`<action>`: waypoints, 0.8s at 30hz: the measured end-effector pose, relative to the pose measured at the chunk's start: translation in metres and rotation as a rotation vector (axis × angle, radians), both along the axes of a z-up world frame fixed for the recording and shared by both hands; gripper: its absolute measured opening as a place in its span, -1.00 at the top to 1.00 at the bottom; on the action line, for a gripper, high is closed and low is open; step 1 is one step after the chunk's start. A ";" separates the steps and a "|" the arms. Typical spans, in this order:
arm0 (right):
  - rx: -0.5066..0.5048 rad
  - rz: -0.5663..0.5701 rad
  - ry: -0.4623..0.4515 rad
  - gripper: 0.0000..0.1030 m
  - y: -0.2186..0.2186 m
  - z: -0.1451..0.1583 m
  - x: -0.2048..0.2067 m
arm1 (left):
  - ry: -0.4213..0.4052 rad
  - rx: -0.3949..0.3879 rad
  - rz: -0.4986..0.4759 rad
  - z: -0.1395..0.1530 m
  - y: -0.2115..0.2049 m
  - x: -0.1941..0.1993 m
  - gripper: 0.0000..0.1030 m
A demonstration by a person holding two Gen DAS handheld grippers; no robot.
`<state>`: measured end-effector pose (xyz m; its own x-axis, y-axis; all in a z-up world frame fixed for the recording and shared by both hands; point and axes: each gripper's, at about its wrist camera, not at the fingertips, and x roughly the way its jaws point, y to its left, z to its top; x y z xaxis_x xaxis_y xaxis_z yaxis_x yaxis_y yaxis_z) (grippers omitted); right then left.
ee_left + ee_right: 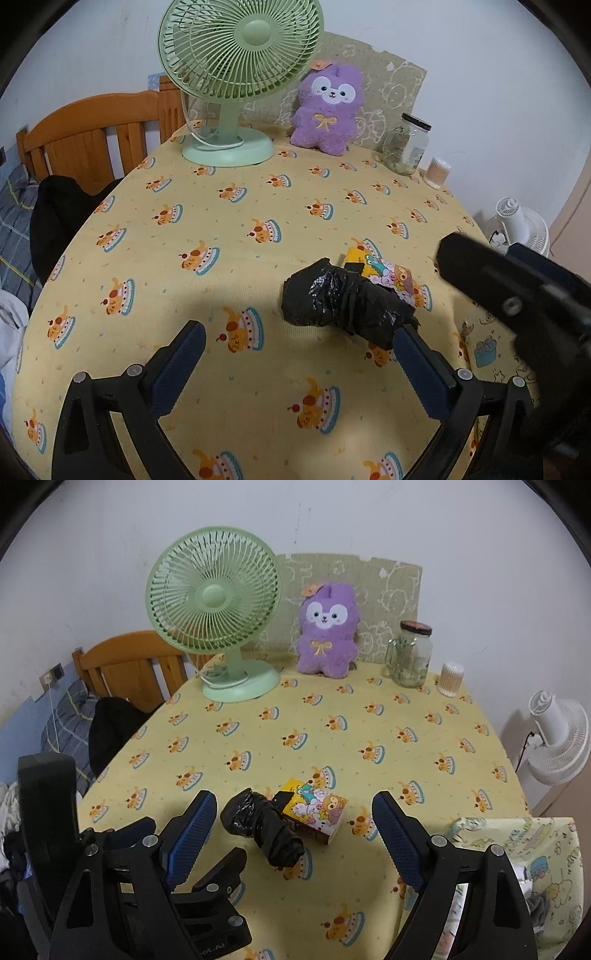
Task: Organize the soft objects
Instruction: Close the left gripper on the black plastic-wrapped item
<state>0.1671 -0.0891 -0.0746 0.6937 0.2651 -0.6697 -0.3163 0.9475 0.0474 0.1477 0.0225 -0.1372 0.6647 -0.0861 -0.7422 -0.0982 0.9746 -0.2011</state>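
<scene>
A tabletop [369, 716] under a yellow cartoon-print cloth fills both views. At its far edge, well beyond both tools, stand a green fan [218, 627] and a purple plush toy [327, 638]. The right hand-held gripper [291, 821] tilts down toward the cloth, jaws spread wide and empty. Between and just ahead of its fingers lies a crumpled black plastic bundle [264, 827], touching a small colourful box [317, 814]. The left hand-held gripper [299, 349] also angles downward, open and holding nothing, the bundle just ahead of its right finger
</scene>
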 end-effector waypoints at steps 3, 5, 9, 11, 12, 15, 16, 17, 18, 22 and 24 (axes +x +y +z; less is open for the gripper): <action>-0.013 0.021 0.026 -0.72 0.006 -0.008 0.010 | -0.001 0.004 0.001 -0.001 -0.001 0.006 -0.98; -0.039 0.027 0.036 -0.72 0.011 -0.014 0.018 | 0.004 0.004 -0.005 -0.003 -0.003 0.011 -0.98; -0.033 -0.001 0.069 -0.72 0.009 -0.026 0.034 | 0.021 0.013 -0.023 -0.007 -0.009 0.021 -0.98; -0.014 -0.014 0.094 -0.72 0.006 -0.032 0.041 | 0.028 0.023 -0.025 -0.010 -0.011 0.025 -0.98; -0.010 -0.016 0.104 -0.72 0.005 -0.034 0.044 | 0.031 0.026 -0.026 -0.011 -0.012 0.026 -0.98; -0.020 -0.022 0.123 -0.72 0.005 -0.042 0.051 | 0.044 0.015 -0.032 -0.016 -0.013 0.032 -0.98; -0.021 -0.022 0.128 -0.72 0.005 -0.044 0.053 | 0.049 0.015 -0.032 -0.017 -0.013 0.034 -0.98; -0.022 -0.024 0.132 -0.72 0.004 -0.046 0.054 | 0.055 0.015 -0.034 -0.018 -0.014 0.036 -0.98; -0.022 -0.030 0.135 -0.72 0.003 -0.048 0.056 | 0.062 0.016 -0.041 -0.020 -0.015 0.038 -0.96; -0.015 -0.051 0.155 -0.72 -0.002 -0.056 0.064 | 0.074 0.020 -0.049 -0.025 -0.019 0.044 -0.95; -0.012 -0.061 0.174 -0.72 -0.004 -0.062 0.068 | 0.081 0.013 -0.049 -0.027 -0.020 0.048 -0.95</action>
<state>0.2355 -0.0926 -0.1362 0.5815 0.2171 -0.7841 -0.2462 0.9655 0.0847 0.1953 0.0020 -0.1643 0.5978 -0.1072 -0.7945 -0.0657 0.9811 -0.1818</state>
